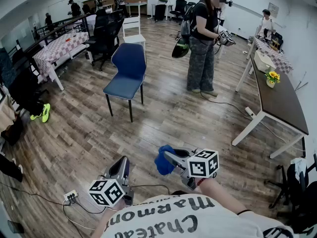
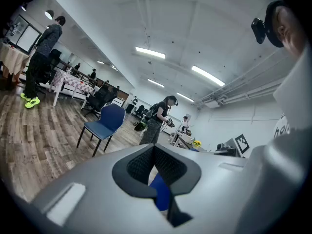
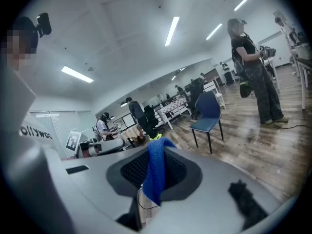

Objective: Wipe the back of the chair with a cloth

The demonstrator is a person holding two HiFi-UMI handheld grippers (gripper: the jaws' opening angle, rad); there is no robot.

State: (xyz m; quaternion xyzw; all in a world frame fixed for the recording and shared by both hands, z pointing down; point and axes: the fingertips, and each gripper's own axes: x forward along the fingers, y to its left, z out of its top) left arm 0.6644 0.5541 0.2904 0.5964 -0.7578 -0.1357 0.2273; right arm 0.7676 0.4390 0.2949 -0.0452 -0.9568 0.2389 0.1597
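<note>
The right hand-held gripper [image 1: 167, 157] is clamped on a bunched blue cloth [image 1: 161, 163], well short of the blue chair [image 1: 127, 72] — the cloth touches no part of it. The left hand-held gripper [image 1: 122, 161] is just as far from the chair, jaws drawn together on nothing. The chair's back is on the side away from both.

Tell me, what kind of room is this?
Probably a big shared workroom or lab: checked-cloth tables and office chairs along the walls, a blue chair alone on the open floor, and several people about, including a standing person with a headset and handheld gear.
</note>
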